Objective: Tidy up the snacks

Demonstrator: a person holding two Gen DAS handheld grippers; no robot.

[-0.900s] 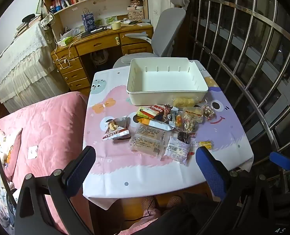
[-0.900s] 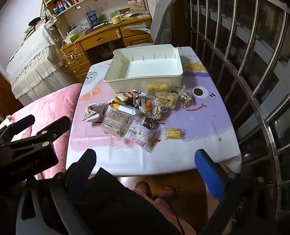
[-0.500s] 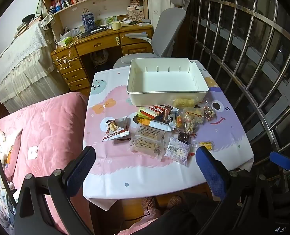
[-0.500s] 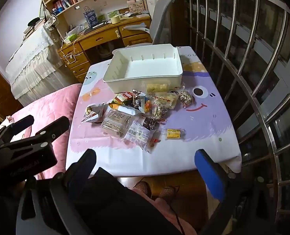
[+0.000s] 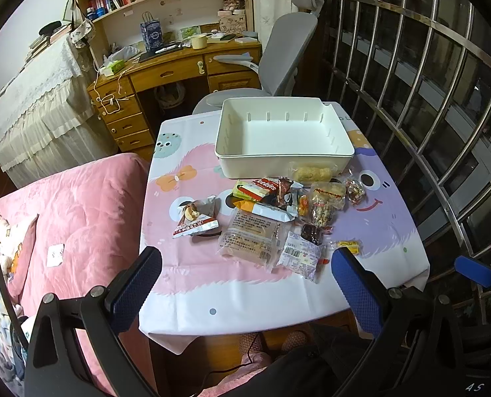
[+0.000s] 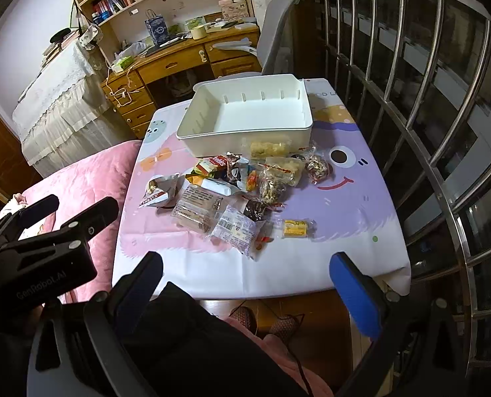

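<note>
Wide open and holding nothing: left gripper and right gripper, poised short of snack packets heaped beside white bin on table.

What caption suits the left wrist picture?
Open left tongs hover before a pile of snack packets and an empty white bin on a cartoon tablecloth.

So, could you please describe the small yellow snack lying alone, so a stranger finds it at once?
Start at the white bin on the table's far side; the snack pile lies in front of it. The small yellow packet sits at the pile's near right, on the purple print. Unlike its neighbours, it lies apart, touching no other wrapper.
</note>
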